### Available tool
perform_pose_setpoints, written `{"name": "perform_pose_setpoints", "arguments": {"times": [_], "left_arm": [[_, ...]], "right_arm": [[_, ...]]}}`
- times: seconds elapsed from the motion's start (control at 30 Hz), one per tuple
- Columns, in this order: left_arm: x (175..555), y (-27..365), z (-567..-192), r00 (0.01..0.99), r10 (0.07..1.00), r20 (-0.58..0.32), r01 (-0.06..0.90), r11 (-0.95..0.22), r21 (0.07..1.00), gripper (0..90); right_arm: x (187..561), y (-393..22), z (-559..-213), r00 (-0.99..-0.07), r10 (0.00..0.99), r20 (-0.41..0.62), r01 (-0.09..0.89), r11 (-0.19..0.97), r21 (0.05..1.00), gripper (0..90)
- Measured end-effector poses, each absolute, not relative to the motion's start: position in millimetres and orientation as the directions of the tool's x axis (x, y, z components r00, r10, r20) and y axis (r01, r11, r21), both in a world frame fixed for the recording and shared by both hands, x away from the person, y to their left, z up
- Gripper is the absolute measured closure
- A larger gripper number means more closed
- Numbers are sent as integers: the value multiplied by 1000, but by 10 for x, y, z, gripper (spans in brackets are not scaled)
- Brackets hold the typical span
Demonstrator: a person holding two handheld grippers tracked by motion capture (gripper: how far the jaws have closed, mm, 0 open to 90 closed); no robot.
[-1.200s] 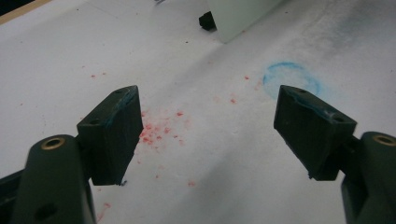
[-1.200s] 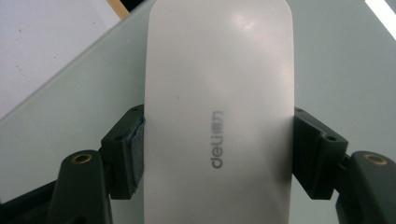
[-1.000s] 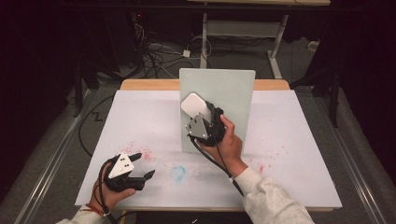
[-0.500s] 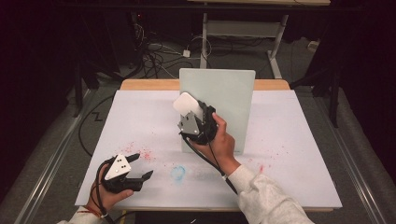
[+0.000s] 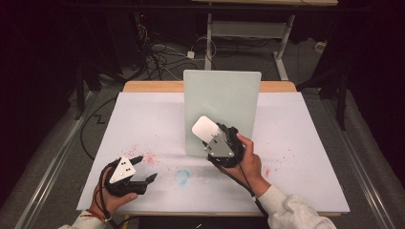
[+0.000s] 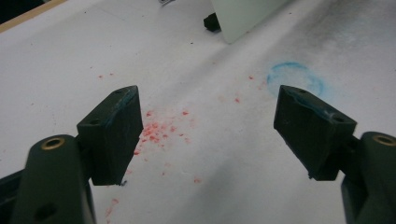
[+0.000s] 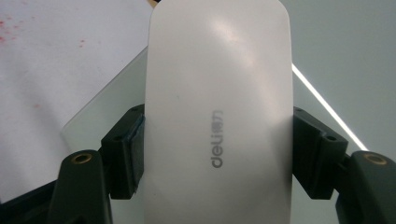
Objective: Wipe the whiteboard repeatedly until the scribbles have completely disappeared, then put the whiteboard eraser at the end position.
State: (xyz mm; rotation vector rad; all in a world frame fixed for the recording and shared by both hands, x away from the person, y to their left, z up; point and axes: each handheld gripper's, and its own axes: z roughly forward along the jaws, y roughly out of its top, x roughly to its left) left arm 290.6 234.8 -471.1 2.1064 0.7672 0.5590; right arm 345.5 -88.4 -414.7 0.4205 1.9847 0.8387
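Right gripper [image 5: 208,135]: clamped on white eraser [image 7: 218,112], held against the upright glass board [image 5: 222,102]. Left gripper [image 5: 143,169]: jaws wide apart, empty, left of board, above bench [image 5: 296,143].

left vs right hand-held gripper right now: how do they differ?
The left hand-held gripper has its jaws wide apart with nothing between them; the right hand-held gripper is shut on a white eraser marked "deli". The left one sits low by the red specks on the white table cover; the right one is raised in front of the upright pale green board. Both have black jaws and a grey three-cornered plate.
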Motion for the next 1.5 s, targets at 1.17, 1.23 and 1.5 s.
{"name": "perform_pose_setpoints", "arguments": {"times": [1.17,1.23,1.5], "left_arm": [[2946,2354,-4747,717,684,137,331,-507,796,225],[2945,2358,-4748,716,685,136,331,-505,797,224],[2935,2345,-4729,714,685,143,327,-507,798,221]], "right_arm": [[3265,-1631,-4204,-777,470,-420,33,695,718,306],[3269,-1627,-4223,-785,460,-415,37,704,710,306],[3314,-1635,-4316,-840,407,-358,68,735,675,306]]}}
